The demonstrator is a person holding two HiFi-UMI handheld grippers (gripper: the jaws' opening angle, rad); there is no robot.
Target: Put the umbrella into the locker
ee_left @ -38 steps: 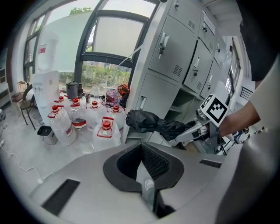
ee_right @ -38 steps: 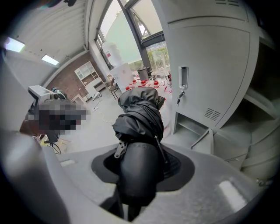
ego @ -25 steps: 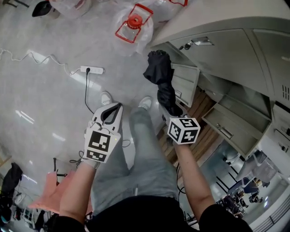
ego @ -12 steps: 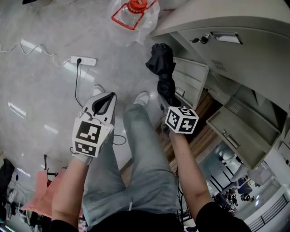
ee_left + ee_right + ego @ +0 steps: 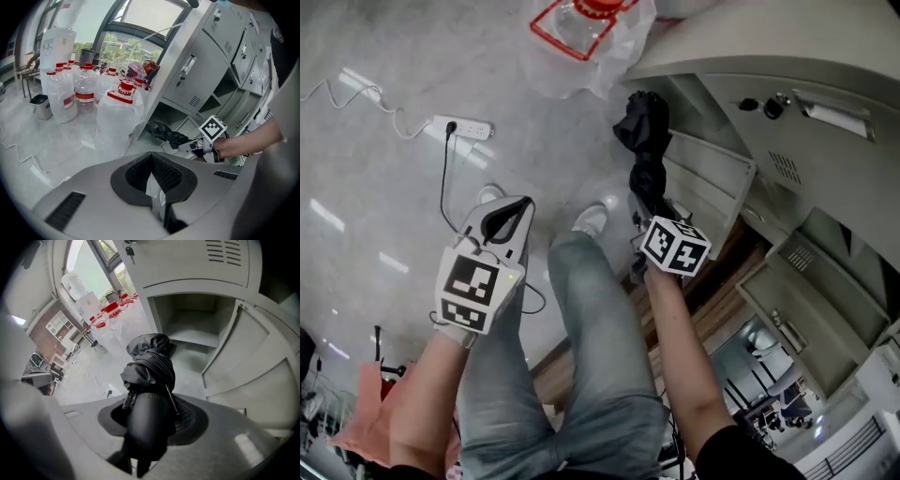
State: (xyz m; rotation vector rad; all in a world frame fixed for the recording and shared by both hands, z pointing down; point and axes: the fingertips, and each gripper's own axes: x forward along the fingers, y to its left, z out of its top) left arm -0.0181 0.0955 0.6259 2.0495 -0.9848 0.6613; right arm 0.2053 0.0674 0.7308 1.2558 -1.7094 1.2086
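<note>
Lower now, right gripper [image 5: 149, 420] is squeezing the umbrella [image 5: 149, 364], aiming it into the locker [image 5: 187, 336]. Left gripper [image 5: 152, 178] is sinking too, fingers pinched together, empty.

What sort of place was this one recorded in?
Probably a staff or storage room: a bank of grey metal lockers, big water bottles standing on the polished floor, and a power strip lying on it.
</note>
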